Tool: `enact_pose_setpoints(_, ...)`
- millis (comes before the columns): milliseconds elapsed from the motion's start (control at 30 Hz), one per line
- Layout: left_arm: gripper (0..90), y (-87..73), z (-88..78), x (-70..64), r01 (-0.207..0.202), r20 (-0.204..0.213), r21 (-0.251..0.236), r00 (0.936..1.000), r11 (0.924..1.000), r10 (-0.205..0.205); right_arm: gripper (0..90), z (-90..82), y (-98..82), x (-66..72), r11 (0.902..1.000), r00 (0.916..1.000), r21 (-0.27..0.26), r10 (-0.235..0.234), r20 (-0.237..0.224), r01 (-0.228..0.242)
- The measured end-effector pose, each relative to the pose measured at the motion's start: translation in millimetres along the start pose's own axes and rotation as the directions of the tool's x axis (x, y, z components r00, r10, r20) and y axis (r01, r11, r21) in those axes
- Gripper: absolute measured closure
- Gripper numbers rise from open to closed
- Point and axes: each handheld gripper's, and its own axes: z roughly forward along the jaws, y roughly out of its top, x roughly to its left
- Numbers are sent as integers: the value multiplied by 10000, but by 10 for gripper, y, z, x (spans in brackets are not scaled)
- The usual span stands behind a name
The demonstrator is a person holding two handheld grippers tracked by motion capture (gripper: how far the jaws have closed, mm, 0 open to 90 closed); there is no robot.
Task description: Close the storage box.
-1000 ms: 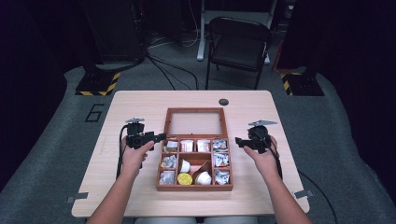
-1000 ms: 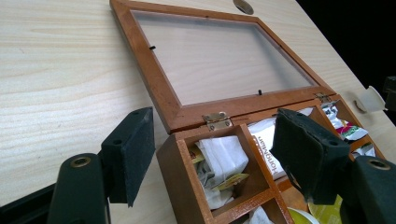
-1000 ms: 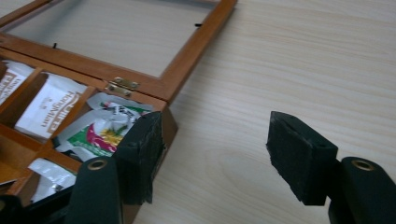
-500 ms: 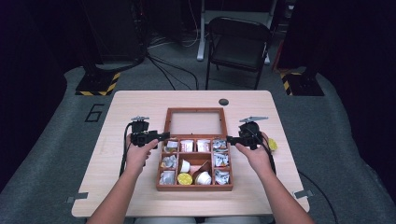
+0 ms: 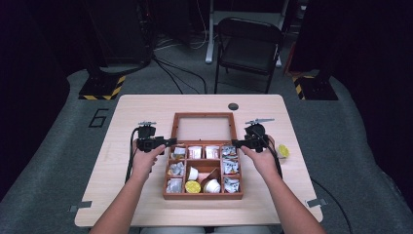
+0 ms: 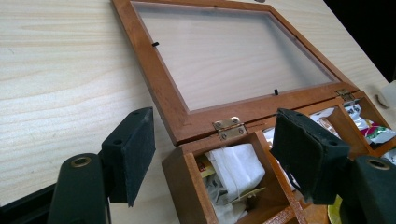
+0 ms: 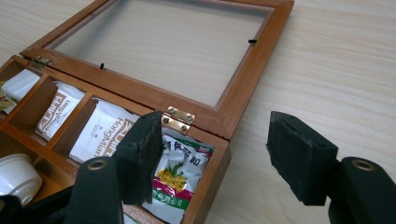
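Observation:
A wooden compartment box [image 5: 202, 196] sits mid-table with its glass lid [image 5: 202, 115] folded flat behind it. It holds tea packets [image 7: 100, 130], a green packet [image 7: 175, 182], small white cups [image 5: 212, 186] and a yellow capsule [image 5: 193, 186]. My left gripper [image 5: 170, 142] is at the box's back left corner. In the left gripper view the jaws [image 6: 219, 158] straddle that corner [image 6: 187, 182], open, with a gap at the left pad. My right gripper [image 5: 236, 143] is at the back right corner. Its open jaws [image 7: 219, 158] stand one over the green packet and one outside the wall [image 7: 212, 186].
A small yellow item [image 5: 283, 151] lies on the table just right of my right hand. A black round disc [image 5: 233, 106] sits near the table's far edge. A folding chair [image 5: 248, 44] stands behind the table.
My right gripper has moved left to the box's back right corner, uncovering the yellow item beside it. The left gripper has stayed at the back left corner.

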Motion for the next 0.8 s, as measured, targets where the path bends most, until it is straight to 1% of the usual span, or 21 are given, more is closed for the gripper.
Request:
enact_pose_setpoints(33, 300, -1, 6, 0, 74, -18, -23, 10000, 10000, -74, 356, 5, 1, 0, 9998, 9998, 48, 178, -58, -178)
enact_pose_setpoints(100, 301, 1, 16, 2, 127, -7, 23, 9999, 9999, -127, 356, 14, 7, -9, 9998, 9998, 0, 181, -77, -181)
enact_pose_setpoints(167, 302, 3, 28, 8, 79, -7, 61, 10000, 10000, -79, 356, 13, 18, -3, 9997, 9995, -21, 258, -153, -259)
enact_pose_setpoints(233, 302, 3, 40, 6, 168, -12, 74, 9999, 9998, -168, 356, 10, 28, 0, 9996, 9993, -40, 277, -253, -278)
enact_pose_setpoints(267, 302, 6, 45, 8, 132, 1, 88, 9999, 9999, -132, 356, 9, 35, 4, 9994, 9990, -6, 351, -282, -351)
enact_pose_setpoints(367, 302, 20, 65, 4, 94, 74, 151, 9999, 9998, -95, 357, 15, 58, 14, 9995, 9991, -86, 318, -263, -320)
enact_pose_setpoints(500, 302, 67, 86, -25, 89, 196, 123, 9998, 9999, -91, 357, 38, 78, 18, 9996, 9993, -14, 273, -245, -273)
enact_pose_setpoints(533, 302, 76, 96, -35, 47, 177, 75, 9998, 10000, -48, 357, 43, 83, 18, 9995, 9991, -30, 310, -273, -311)
enact_pose_setpoints(567, 302, 89, 98, -44, 27, 159, 156, 9999, 9999, -30, 356, 50, 89, 15, 9994, 9990, -45, 327, -314, -329)
enact_pose_setpoints(633, 302, 110, 113, -54, -61, 141, 149, 9999, 9999, 59, 356, 65, 104, 12, 9993, 9988, -16, 382, -310, -382)
enact_pose_setpoints(667, 302, 115, 122, -52, -91, 195, 42, 9998, 10000, 90, 357, 75, 111, 11, 9993, 9988, -10, 384, -311, -385)
enact_pose_setpoints(700, 302, 118, 137, -44, -29, 259, -68, 9997, 10000, 31, 357, 84, 120, 8, 9994, 9989, 40, 357, -305, -356)
enact_pose_setpoints(733, 302, 125, 152, -25, -25, 344, -2, 9994, 10000, 25, 357, 97, 128, 3, 9995, 9991, 4, 313, -296, -313)
enact_pose_setpoints(767, 301, 124, 176, -12, 114, 367, 15, 9993, 9999, -115, 356, 109, 137, 5, 9991, 9988, 30, 415, -260, -414)
enact_pose_setpoints(800, 302, 123, 207, 8, 161, 350, 82, 9993, 9998, -164, 356, 126, 141, -6, 9992, 9989, 57, 388, -276, -386)
